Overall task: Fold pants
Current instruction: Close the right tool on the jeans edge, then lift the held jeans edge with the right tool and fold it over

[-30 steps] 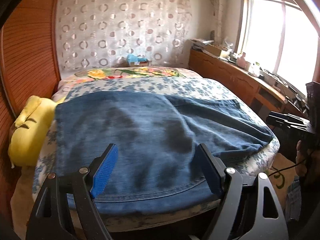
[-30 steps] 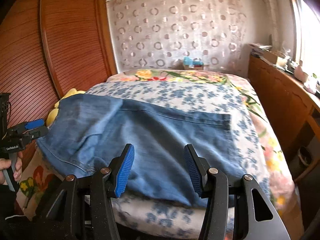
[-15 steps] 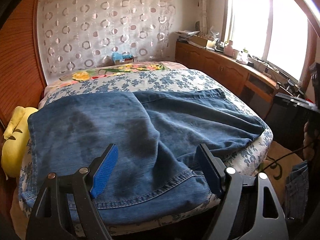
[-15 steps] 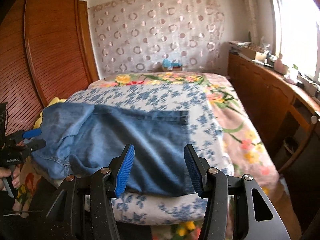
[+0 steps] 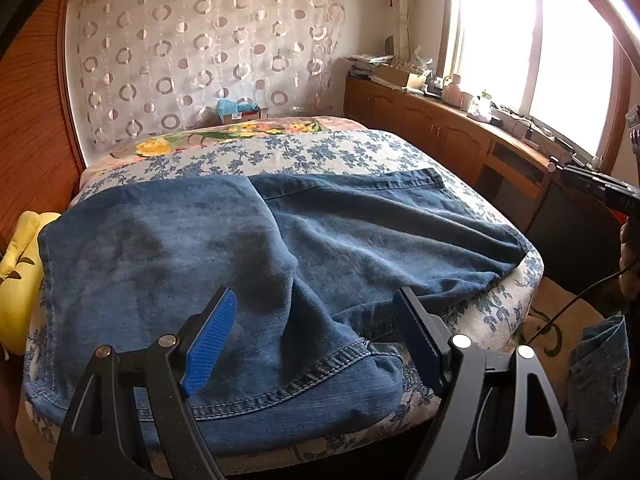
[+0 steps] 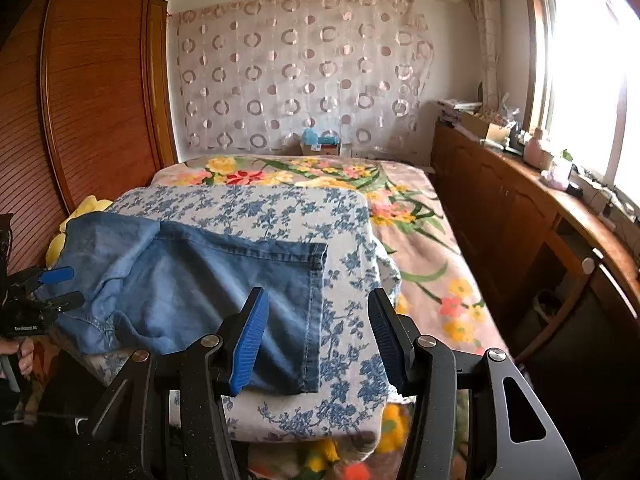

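Blue denim pants (image 5: pixel 224 264) are spread across the near end of a bed (image 5: pixel 516 300), on a blue-flowered cover (image 6: pixel 280 210) that overlies a larger pink floral blanket (image 6: pixel 416 216). In the left wrist view, the pants reach from the bed's left edge almost to its right edge. One wide section lies on top at the left, and its stitched hem (image 5: pixel 288 384) hangs over the bed's near edge. A second section runs from beneath it toward the right edge, ending in a hemmed end (image 6: pixel 316 312) that lies flat close to the near edge in the right wrist view.

The left tool (image 5: pixel 316 340) is seen above the near edge with its jaws set wide apart; nothing is gripped between them, and the denim lies below. The right tool (image 6: pixel 316 340) is held above the near edge at the hemmed end, its jaws parted and nothing clamped; whether the fingers touch the cloth cannot be told.

A yellow cushion (image 5: pixel 20 280) is wedged at the bed's left edge against a slatted wooden wardrobe (image 6: pixel 80 100). A wooden cabinet (image 6: pixel 520 220) cluttered with small items runs along the right side under a bright window (image 5: pixel 532 44). A curtain with ring patterns (image 6: pixel 296 68) hangs behind the far end of the bed.
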The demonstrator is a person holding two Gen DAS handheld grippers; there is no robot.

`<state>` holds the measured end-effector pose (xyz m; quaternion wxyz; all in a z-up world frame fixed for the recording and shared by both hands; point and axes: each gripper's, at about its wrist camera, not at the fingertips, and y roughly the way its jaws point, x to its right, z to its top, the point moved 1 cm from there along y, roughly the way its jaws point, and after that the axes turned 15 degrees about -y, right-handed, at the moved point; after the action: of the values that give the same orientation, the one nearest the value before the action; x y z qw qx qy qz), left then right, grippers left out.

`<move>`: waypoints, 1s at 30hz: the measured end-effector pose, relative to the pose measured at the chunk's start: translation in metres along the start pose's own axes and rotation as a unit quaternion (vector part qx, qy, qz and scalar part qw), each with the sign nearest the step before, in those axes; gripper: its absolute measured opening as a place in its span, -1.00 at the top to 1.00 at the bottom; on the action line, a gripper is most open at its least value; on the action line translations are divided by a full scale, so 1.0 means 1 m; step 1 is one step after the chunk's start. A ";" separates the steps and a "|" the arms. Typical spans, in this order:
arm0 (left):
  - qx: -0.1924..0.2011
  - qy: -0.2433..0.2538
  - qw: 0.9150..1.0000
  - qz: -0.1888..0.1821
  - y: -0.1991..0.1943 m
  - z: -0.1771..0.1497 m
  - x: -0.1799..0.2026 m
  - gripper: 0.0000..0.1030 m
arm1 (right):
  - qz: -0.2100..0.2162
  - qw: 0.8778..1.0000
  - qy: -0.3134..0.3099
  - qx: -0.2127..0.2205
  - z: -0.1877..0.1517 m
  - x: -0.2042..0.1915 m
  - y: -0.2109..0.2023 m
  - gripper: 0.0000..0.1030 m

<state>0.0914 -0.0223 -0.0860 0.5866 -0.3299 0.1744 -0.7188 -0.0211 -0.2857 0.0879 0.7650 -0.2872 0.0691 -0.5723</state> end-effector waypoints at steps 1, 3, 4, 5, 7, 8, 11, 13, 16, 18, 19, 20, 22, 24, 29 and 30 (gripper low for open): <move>-0.002 0.000 1.000 0.000 0.001 -0.001 0.000 -0.57 | 0.004 1.000 0.001 -0.004 -0.002 -0.001 0.004 -0.04; -0.006 0.000 1.000 0.003 0.004 -0.003 0.000 -0.57 | 0.016 1.000 0.004 -0.010 -0.005 0.000 0.011 -0.04; -0.007 0.000 1.000 0.004 0.004 -0.003 0.000 -0.57 | 0.025 1.000 0.008 -0.016 -0.007 0.000 0.018 -0.04; -0.008 0.000 1.000 0.004 0.005 -0.004 -0.001 -0.57 | 0.031 0.999 0.010 -0.022 -0.011 -0.002 0.024 -0.04; -0.010 -0.001 1.000 0.005 0.006 -0.006 -0.002 -0.57 | 0.042 0.998 0.012 -0.037 -0.017 -0.004 0.038 -0.04; -0.010 -0.001 1.000 0.006 0.007 -0.006 -0.002 -0.57 | 0.046 0.998 0.015 -0.047 -0.021 -0.004 0.046 -0.04; -0.013 -0.002 1.000 0.007 0.010 -0.007 -0.003 -0.57 | 0.056 0.995 0.022 -0.074 -0.034 -0.003 0.067 -0.04; -0.015 -0.003 1.000 0.008 0.011 -0.008 -0.004 -0.57 | 0.060 0.994 0.027 -0.089 -0.039 0.001 0.080 -0.04; -0.015 -0.005 1.000 0.008 0.011 -0.008 -0.005 -0.57 | 0.068 0.992 0.031 -0.099 -0.042 0.003 0.089 -0.04; -0.014 -0.007 1.000 0.008 0.011 -0.008 -0.006 -0.57 | 0.069 0.993 0.026 -0.097 -0.041 0.004 0.090 -0.04; -0.014 -0.007 1.000 0.008 0.011 -0.007 -0.006 -0.57 | 0.073 0.992 0.024 -0.096 -0.040 0.004 0.090 -0.04; -0.013 -0.007 1.000 0.008 0.010 -0.007 -0.006 -0.57 | 0.077 0.992 0.023 -0.095 -0.039 0.005 0.091 0.00; -0.012 -0.008 1.000 0.007 0.008 -0.007 -0.007 -0.57 | 0.080 0.992 0.018 -0.095 -0.037 0.007 0.090 0.24; -0.010 -0.007 1.000 0.008 0.006 -0.006 -0.008 -0.57 | 0.097 0.991 0.017 -0.090 -0.035 0.008 0.093 0.67; 0.002 -0.012 1.000 0.011 -0.004 0.000 -0.014 -0.57 | 0.087 0.994 0.003 -0.060 -0.019 0.019 0.077 0.68; 0.006 -0.013 1.000 0.012 -0.007 0.002 -0.014 -0.57 | 0.084 0.995 -0.006 -0.053 -0.011 0.021 0.072 0.68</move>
<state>0.0892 -0.0064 -0.0839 0.5989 -0.3334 0.1666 -0.7088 0.0414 -0.2963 0.0459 0.7945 -0.3237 0.1190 -0.4998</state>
